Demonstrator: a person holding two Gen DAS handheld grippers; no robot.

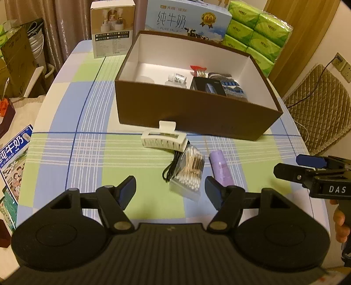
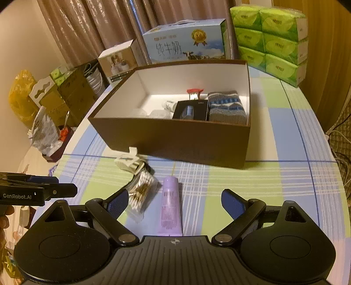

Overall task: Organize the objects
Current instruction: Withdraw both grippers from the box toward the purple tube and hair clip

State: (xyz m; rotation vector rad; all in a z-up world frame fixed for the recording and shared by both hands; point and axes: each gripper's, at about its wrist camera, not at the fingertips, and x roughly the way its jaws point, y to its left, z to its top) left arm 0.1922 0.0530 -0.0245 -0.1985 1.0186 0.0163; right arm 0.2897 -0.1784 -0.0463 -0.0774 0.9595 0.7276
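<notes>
A brown box (image 1: 193, 116) (image 2: 175, 140) with a white inside stands on the checked tablecloth; it holds grey-blue socks (image 1: 230, 85) (image 2: 227, 106), a black packet (image 1: 207, 86) (image 2: 190, 110), a white bottle (image 1: 177, 79) and a red-topped item (image 1: 198, 70). In front of it lie a cream hair clip (image 1: 163, 139) (image 2: 129, 163), a black cable (image 1: 172, 166), a bag of cotton swabs (image 1: 189, 173) (image 2: 142, 194) and a purple tube (image 1: 220, 168) (image 2: 171, 207). My left gripper (image 1: 170, 193) hangs open above the swabs. My right gripper (image 2: 175, 205) is open above the tube, holding nothing.
A blue milk carton (image 1: 188, 19) (image 2: 186, 42), a white product box (image 1: 111, 28) (image 2: 119, 60) and green tissue packs (image 1: 258, 32) (image 2: 269, 41) stand behind the brown box. A quilted chair (image 1: 318, 109) is at the right; bags and cartons (image 2: 43, 103) crowd the left.
</notes>
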